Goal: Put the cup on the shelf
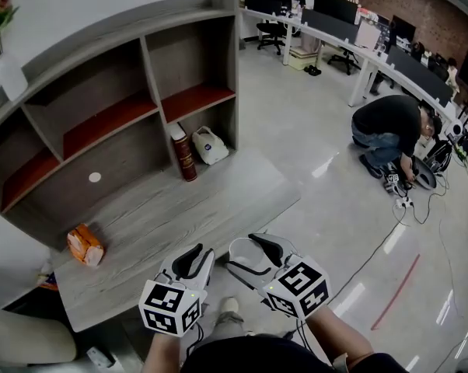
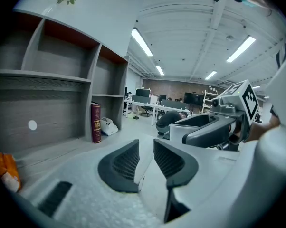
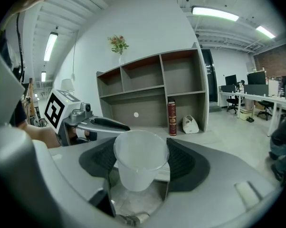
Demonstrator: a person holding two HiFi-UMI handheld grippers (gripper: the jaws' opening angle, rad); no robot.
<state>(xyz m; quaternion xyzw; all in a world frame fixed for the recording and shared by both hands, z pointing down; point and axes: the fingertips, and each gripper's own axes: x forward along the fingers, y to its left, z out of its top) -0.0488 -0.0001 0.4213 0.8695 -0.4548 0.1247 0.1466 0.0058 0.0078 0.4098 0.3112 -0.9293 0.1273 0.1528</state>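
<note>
A translucent white plastic cup stands upright between the pads of my right gripper, which is shut on it. From the head view that gripper and the cup hover at the near edge of the grey wooden counter. The grey shelf with red-brown boards rises at the back of the counter, well ahead of both grippers. My left gripper floats just to the left of the right one. Its jaws are drawn together to a thin slit and hold nothing.
A dark red book and a white bag stand in the lower right shelf bay. An orange packet lies at the counter's left. A vase of flowers tops the shelf. A person crouches on the floor at right, near the desks.
</note>
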